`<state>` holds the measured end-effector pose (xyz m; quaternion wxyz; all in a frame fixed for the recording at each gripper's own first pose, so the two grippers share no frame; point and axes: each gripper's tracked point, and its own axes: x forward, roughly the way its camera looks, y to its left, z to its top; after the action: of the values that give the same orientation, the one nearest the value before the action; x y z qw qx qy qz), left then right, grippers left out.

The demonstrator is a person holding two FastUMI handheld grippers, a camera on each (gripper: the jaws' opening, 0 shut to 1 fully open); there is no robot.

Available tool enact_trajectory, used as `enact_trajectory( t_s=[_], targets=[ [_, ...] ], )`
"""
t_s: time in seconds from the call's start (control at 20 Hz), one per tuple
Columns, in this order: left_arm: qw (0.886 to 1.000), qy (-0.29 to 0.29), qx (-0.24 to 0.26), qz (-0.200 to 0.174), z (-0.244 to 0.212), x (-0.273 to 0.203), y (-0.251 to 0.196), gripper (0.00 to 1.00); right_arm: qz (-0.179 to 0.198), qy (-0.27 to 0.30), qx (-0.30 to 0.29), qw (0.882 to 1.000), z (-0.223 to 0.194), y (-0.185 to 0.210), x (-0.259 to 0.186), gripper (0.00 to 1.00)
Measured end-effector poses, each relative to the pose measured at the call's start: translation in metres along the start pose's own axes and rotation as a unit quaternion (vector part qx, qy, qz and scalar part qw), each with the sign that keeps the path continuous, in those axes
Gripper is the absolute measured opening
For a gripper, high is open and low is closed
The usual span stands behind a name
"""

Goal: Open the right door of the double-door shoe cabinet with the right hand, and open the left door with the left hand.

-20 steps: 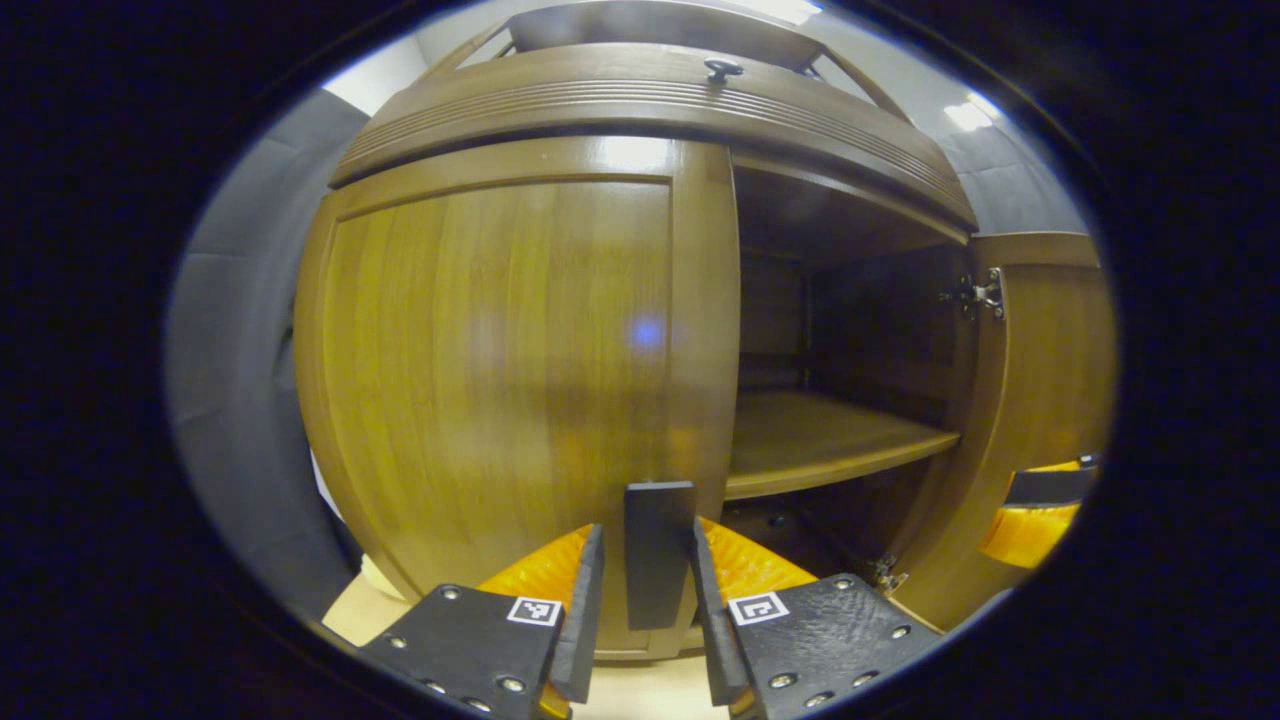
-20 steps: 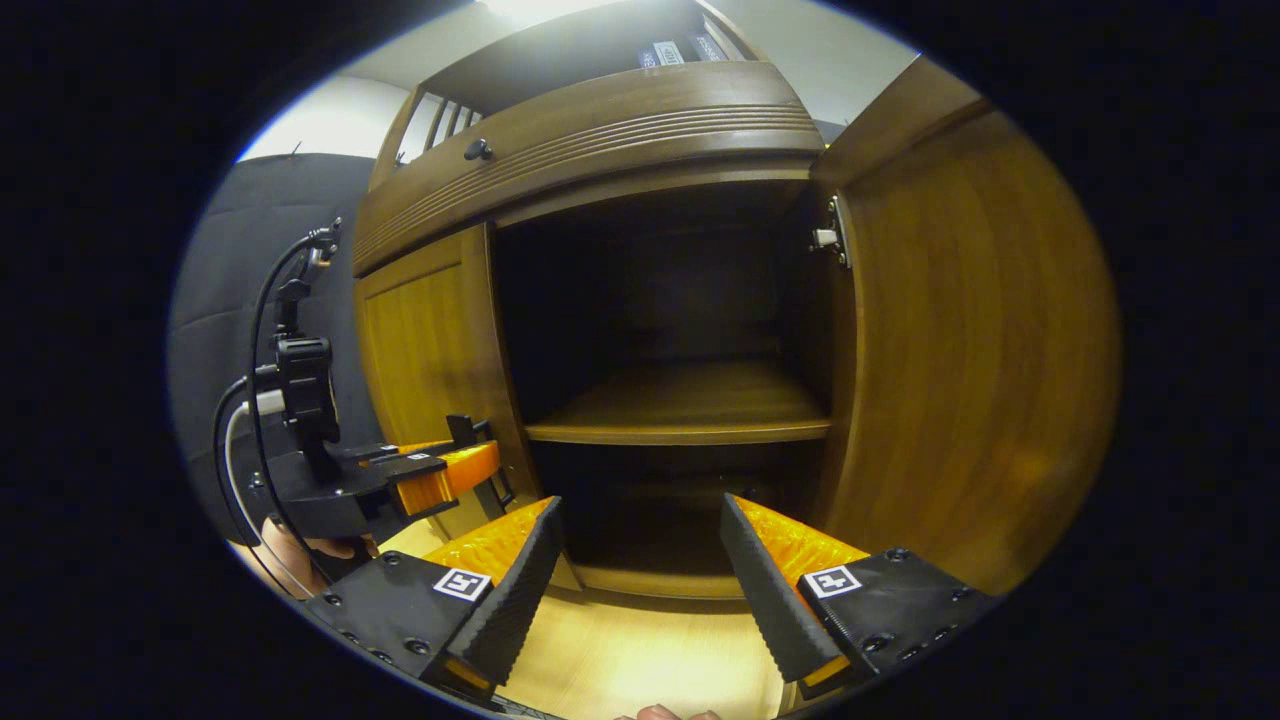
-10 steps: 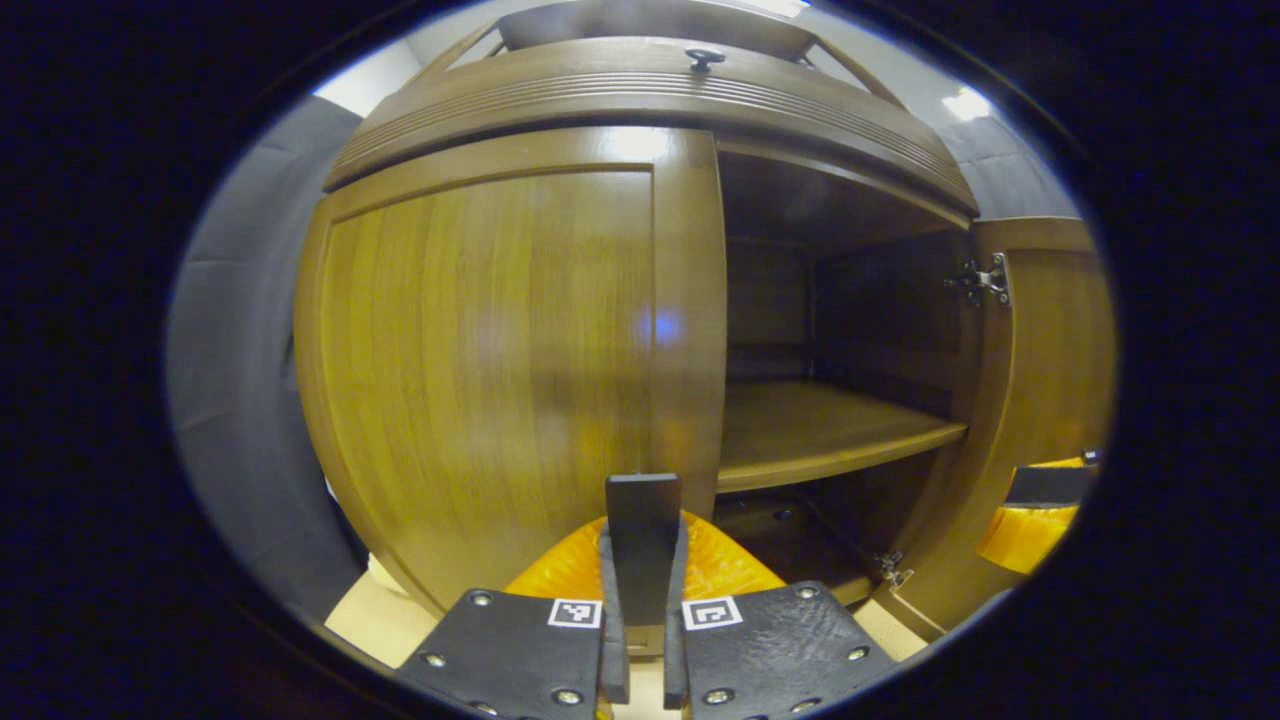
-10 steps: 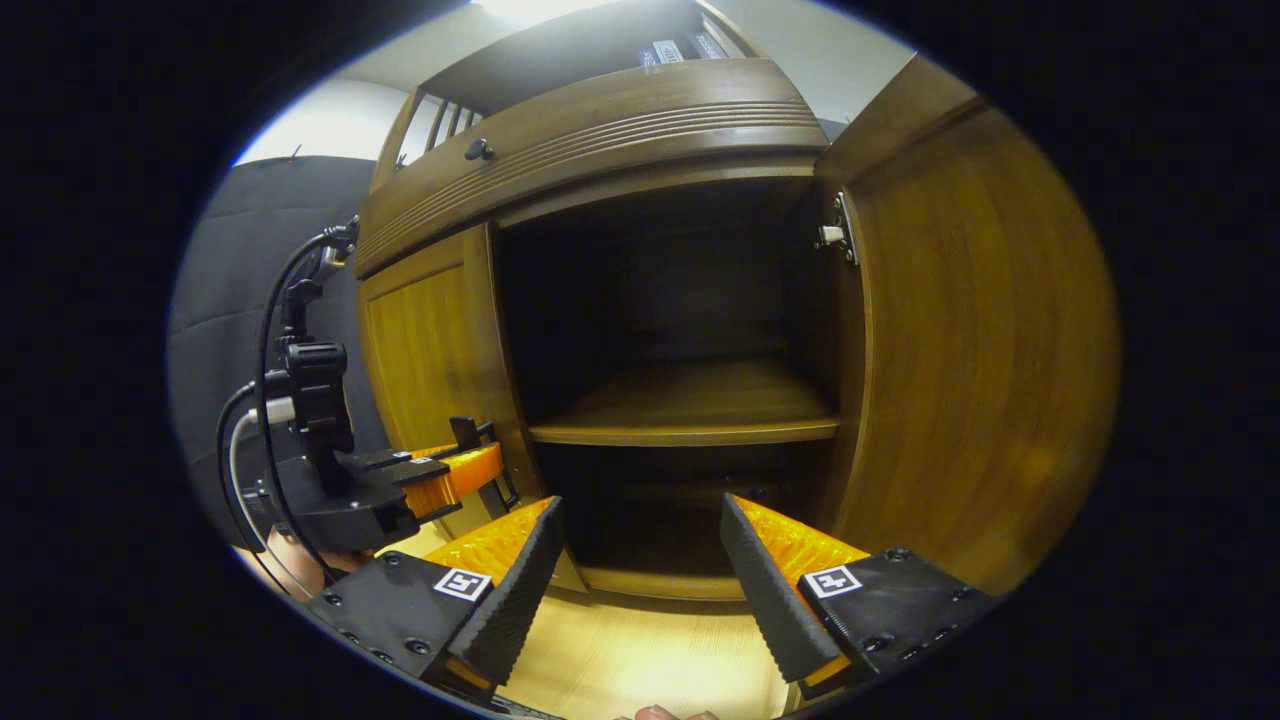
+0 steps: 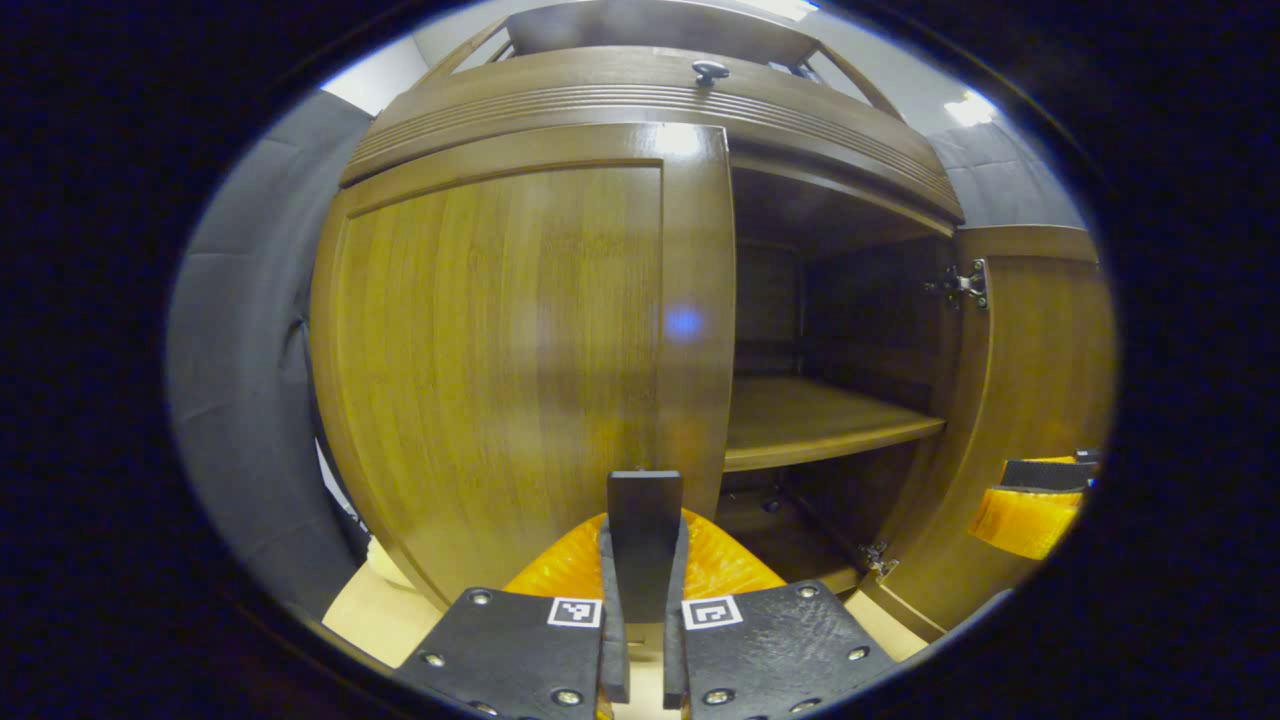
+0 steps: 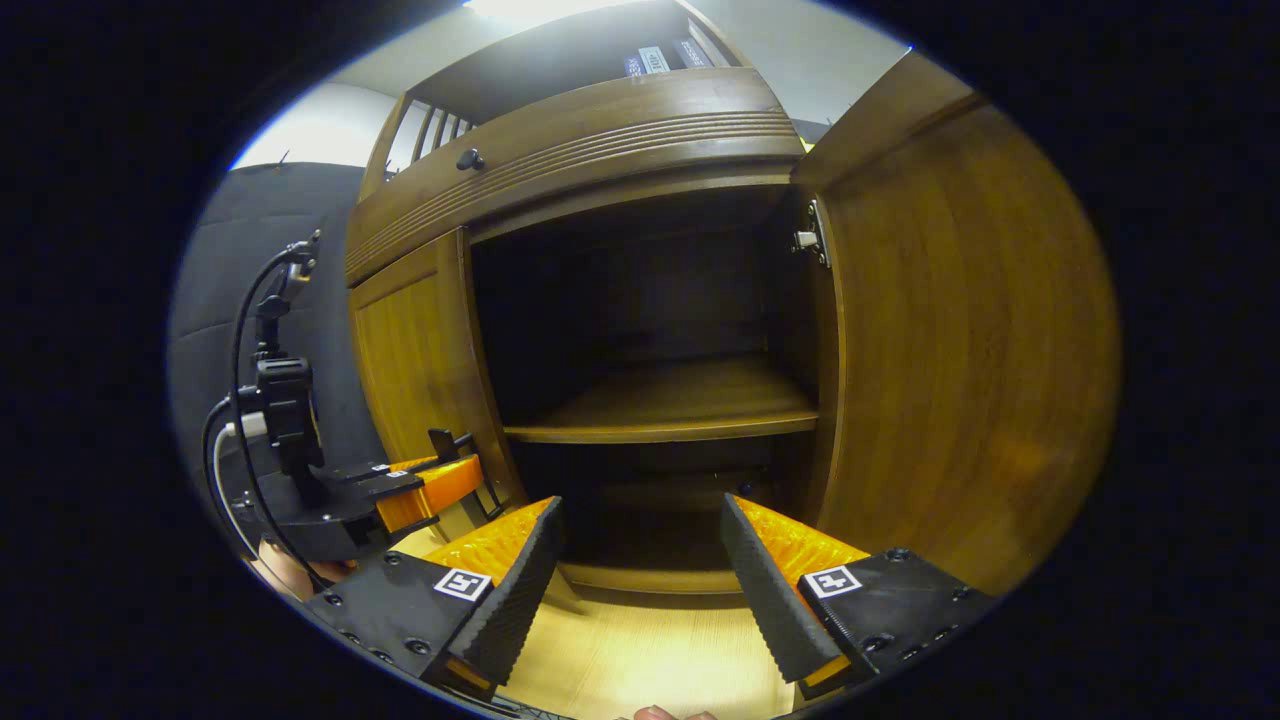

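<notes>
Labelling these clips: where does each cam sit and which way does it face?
Left gripper view: rides the left claw, low, facing the left door; its own fingers clamp the door handle.
Right gripper view: rides the right claw, facing the open compartment and shelf; own fingers apart.
Shared: the shelf, right door, drawer knob; each sees the other claw.

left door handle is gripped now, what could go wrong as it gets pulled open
1. The left gripper pinches only the lower part of the handle, so it may slip off during the pull.
2. The left door looks barely open; a straight pull instead of an arc around its hinge could strain the grip.
3. The right gripper hangs open near the open right door and might bump it.
</notes>
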<state>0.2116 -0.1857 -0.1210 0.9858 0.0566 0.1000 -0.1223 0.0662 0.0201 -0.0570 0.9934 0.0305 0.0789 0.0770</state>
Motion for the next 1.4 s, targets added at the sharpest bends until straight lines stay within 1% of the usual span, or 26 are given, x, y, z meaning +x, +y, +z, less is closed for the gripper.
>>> enact_trajectory(
  t_s=[0.2,0.6,0.85,0.95,1.05,1.1,1.25,1.3,1.4],
  targets=[
    [1.000,0.003,-0.002,-0.003,-0.004,-0.023,0.004,0.16,-0.003,-0.004,0.002,1.000,0.000,0.008,-0.010,0.93],
    [1.000,-0.005,0.001,0.000,-0.013,-0.079,0.026,0.16,-0.012,-0.016,-0.016,1.000,-0.005,0.031,-0.042,0.92],
    [1.000,-0.015,-0.002,0.008,-0.017,-0.112,0.046,0.16,-0.023,-0.029,-0.024,0.999,-0.008,0.040,-0.063,0.93],
    [1.000,-0.019,-0.002,0.013,-0.018,-0.124,0.055,0.16,-0.026,-0.030,-0.020,0.999,-0.009,0.044,-0.067,0.92],
    [1.000,-0.020,-0.008,0.020,-0.021,-0.137,0.065,0.13,-0.025,-0.038,-0.012,0.999,-0.005,0.050,-0.071,0.92],
    [0.999,-0.020,-0.014,0.022,-0.022,-0.142,0.070,0.14,-0.025,-0.042,-0.011,0.999,-0.003,0.053,-0.074,0.92],
    [0.999,-0.028,-0.021,0.018,-0.021,-0.158,0.090,0.15,-0.026,-0.048,-0.014,0.998,-0.001,0.058,-0.080,0.93],
    [0.999,-0.032,-0.021,0.016,-0.020,-0.162,0.094,0.13,-0.025,-0.047,-0.014,0.998,-0.003,0.060,-0.081,0.93],
    [0.999,-0.037,-0.018,0.017,-0.020,-0.168,0.102,0.13,-0.022,-0.043,-0.013,0.999,-0.006,0.064,-0.082,0.93]
  ],
)
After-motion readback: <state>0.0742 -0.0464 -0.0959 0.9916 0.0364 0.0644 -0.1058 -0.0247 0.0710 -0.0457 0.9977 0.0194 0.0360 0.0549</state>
